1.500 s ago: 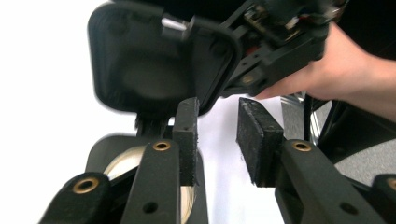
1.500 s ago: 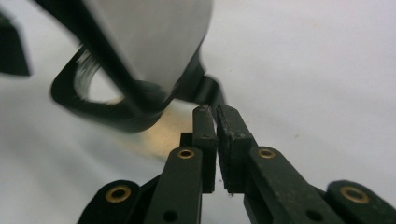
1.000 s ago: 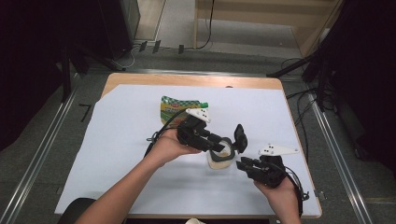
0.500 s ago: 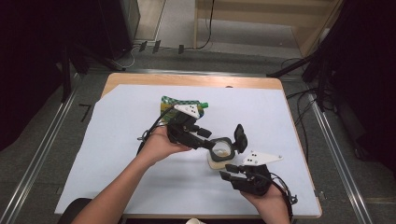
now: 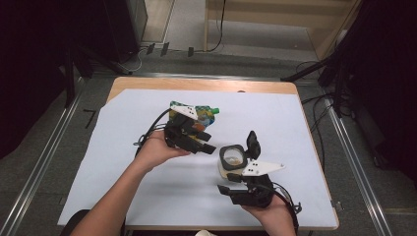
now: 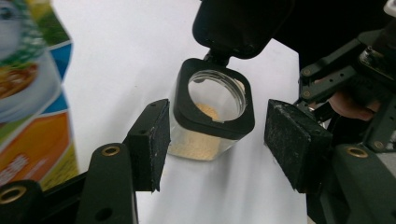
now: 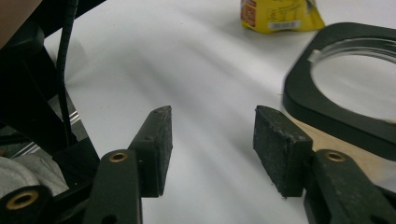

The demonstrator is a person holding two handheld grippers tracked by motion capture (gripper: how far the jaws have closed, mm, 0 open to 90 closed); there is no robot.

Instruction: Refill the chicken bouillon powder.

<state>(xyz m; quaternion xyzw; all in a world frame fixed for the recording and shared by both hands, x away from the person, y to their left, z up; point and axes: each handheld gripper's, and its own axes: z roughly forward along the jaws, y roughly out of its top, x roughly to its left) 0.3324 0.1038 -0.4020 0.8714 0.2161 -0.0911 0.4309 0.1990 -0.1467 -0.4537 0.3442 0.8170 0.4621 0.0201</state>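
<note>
- My right tool (image 5: pixel 230 189) sits nearest me on the worktop (image 5: pixel 305 128), pads spread with nothing between them; in the right gripper view its pads (image 7: pixel 282 147) frame bare white cover.
- Just beyond it stands the jar (image 5: pixel 232 160), a clear squarish container with a black rim and its hinged lid (image 5: pixel 253 142) flipped up, roughly mid-worktop toward my right.
- My left tool (image 5: pixel 206 147) is off to the jar's left, pads apart and empty. In the left gripper view the jar (image 6: pixel 212 114) stands between and ahead of the pads (image 6: pixel 152 140), not touched.
- I judge the jar light, rigid and smooth-walled, so likely slippery. With the lid open and a low layer of tan powder inside, tipping would spill it. I'd grip the flat side walls below the rim.
- Farthest is a colourful pouch (image 5: pixel 204 114), half covered by my left hand (image 5: pixel 157 150).
- Hard to tell: the jar's base, how firmly the lid hinge holds, and the pouch's print.
</note>
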